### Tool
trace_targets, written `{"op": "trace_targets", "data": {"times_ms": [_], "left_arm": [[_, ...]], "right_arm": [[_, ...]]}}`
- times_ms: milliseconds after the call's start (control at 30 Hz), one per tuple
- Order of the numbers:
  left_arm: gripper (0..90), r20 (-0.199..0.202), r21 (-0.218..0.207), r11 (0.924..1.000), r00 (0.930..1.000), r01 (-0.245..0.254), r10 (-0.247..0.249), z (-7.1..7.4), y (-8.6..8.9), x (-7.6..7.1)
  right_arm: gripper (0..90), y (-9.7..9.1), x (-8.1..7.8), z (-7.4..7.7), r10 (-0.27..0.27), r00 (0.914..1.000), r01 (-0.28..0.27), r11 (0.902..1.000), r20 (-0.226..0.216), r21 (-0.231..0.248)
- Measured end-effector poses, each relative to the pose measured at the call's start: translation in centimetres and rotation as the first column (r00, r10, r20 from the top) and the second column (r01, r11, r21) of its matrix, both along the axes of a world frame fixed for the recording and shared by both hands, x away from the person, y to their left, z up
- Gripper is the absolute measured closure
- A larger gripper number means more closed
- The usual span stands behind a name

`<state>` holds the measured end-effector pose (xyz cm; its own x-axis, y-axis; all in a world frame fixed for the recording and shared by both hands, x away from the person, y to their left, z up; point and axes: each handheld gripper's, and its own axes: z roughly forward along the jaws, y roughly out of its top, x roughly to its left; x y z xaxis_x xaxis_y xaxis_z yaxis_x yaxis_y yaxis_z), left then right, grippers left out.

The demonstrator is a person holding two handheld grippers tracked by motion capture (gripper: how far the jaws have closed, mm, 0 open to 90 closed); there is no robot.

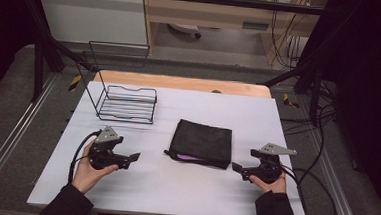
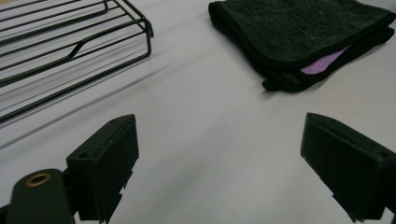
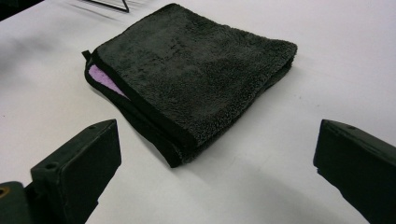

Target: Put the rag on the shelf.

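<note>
From the high view, a wire rack sits near the table's far left corner holding nothing, and the folded black towel lies mid-table between the left gripper and right gripper. In the left gripper view the jaws stand wide apart with the towel ahead to the right. In the right gripper view the jaws gape too, the towel just ahead, untouched.

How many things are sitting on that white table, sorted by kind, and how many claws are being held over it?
Folded black fluffy towel with a purple inner layer: 1
Black wire rack: 1
Hand-held black claws, left claw and right claw, both open: 2
Total: 4
</note>
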<state>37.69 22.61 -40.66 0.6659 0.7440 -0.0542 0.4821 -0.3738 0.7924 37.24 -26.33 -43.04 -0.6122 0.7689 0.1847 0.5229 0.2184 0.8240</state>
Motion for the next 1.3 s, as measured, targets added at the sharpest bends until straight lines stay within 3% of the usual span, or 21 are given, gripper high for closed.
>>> {"op": "trace_targets", "data": {"times_ms": [333, 600, 800, 1033, 1300], "left_arm": [[13.1, -0.023, 0.009, 0.9997, 0.9995, 0.023, -0.023, 0.5, -4.5, 1.5], [15.7, -0.049, 0.015, 0.9993, 0.9982, 0.034, -0.034, 0.3, -7.1, 2.5], [24.5, -0.068, 0.038, 0.9990, 0.9975, 0.023, -0.020, -0.4, -9.3, 3.5], [34.0, -0.094, 0.035, 0.9993, 0.9955, 0.012, -0.009, -1.2, -10.8, 4.5], [42.4, -0.158, 0.049, 0.9984, 0.9872, 0.027, -0.019, -2.8, -12.3, 5.5]], "right_arm": [[1.4, 0.0, 0.0, 0.0, -0.001, 1.0000, 0.001, 1.0000, 0.001, 0.003], [1.4, 0.0, 0.0, 0.0, 0.000, 1.0000, 0.000, 1.0000, 0.004, 0.003], [1.4, 0.0, 0.0, 0.0, -0.001, 1.0000, 0.001, 1.0000, -0.001, 0.004], [1.4, 0.1, 0.0, 0.0, 0.001, 1.0000, -0.001, 1.0000, -0.003, 0.001], [1.4, 0.1, 0.0, 0.0, 0.002, 1.0000, -0.002, 1.0000, -0.003, 0.000]]}}
